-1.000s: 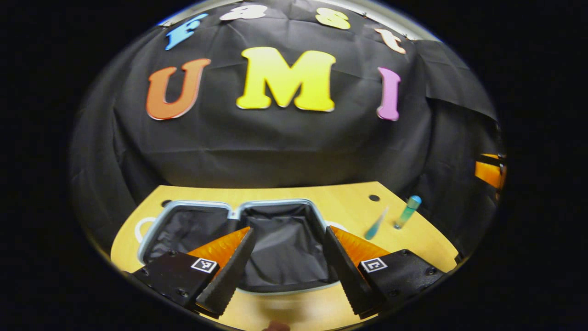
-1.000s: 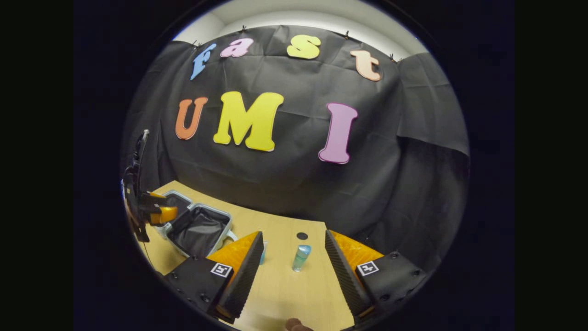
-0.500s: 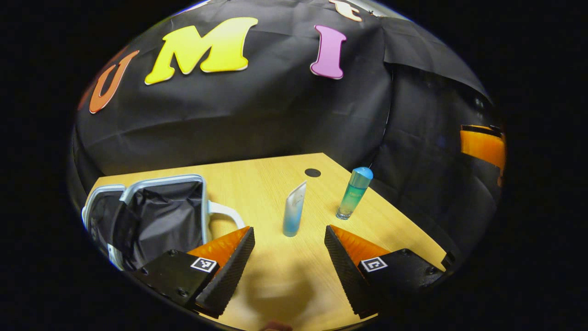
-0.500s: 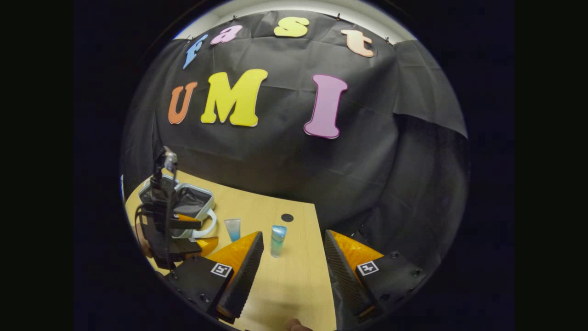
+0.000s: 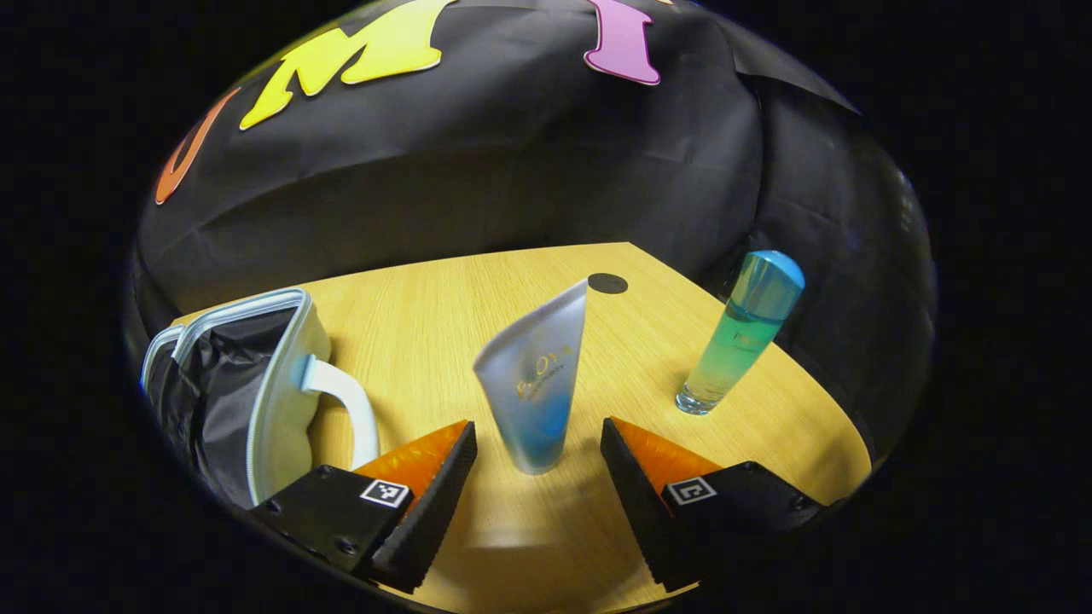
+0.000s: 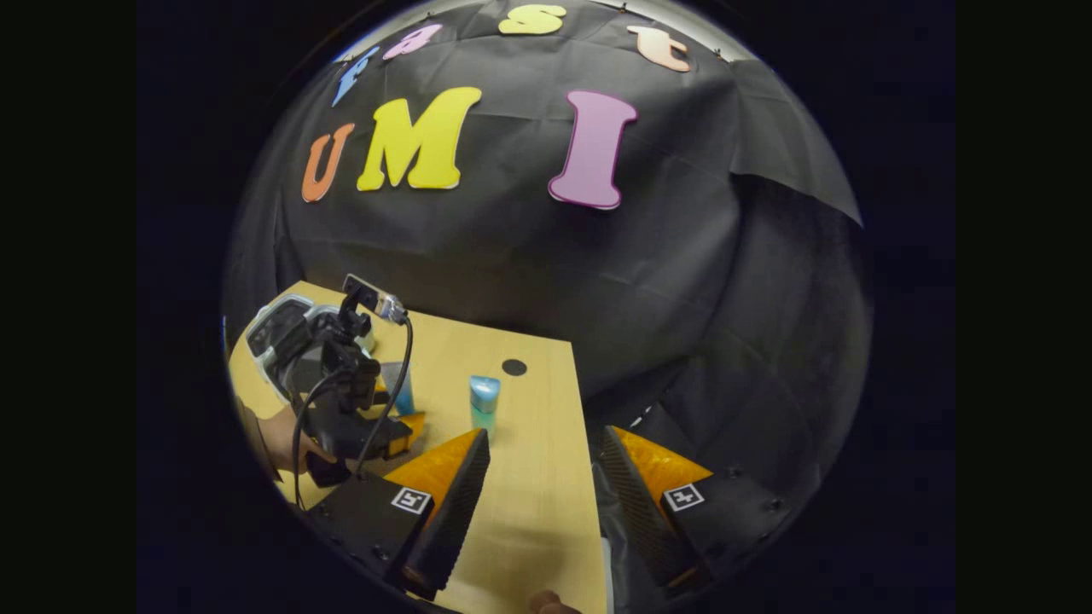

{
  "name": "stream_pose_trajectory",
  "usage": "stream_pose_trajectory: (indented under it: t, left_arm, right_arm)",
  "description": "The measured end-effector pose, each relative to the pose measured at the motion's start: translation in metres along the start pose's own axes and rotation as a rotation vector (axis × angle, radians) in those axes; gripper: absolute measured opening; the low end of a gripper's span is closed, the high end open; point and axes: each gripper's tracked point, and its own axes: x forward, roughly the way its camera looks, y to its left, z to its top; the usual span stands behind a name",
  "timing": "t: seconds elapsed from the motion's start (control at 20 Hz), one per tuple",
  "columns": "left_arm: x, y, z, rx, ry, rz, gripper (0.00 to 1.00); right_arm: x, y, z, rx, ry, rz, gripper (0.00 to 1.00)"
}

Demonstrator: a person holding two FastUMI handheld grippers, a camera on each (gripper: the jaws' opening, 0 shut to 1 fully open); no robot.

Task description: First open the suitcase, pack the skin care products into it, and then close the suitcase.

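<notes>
- Left gripper (image 5: 536, 465): jaws spread wide, low over the table, fingers level and pointing forward; nothing pressed between the pads.
- Left gripper, seen from the right gripper view (image 6: 401, 424): held by a hand (image 6: 286, 439) at the table's left side, cable looping off its body.
- Right gripper (image 6: 539, 477): jaws wide apart, empty, poised over the table's right edge.
</notes>
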Motion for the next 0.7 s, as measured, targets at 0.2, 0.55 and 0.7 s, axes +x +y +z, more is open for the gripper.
stream_pose_trajectory:
  t: [0.2,0.55,0.7]
  left_arm:
    - [0.008,0.004,0.0,-0.01,0.005,0.019,0.74]
    - [-0.002,0.001,0.009,-0.003,0.014,-0.019,0.45]
    - [-0.037,0.0,0.032,-0.007,-0.023,-0.032,0.44]
  right_arm:
    - [0.013,-0.007,-0.015,-0.002,0.029,-0.041,0.8]
    - [0.039,0.003,-0.027,0.058,0.065,-0.035,0.8]
    - [0.051,0.023,-0.02,0.071,0.045,0.011,0.8]
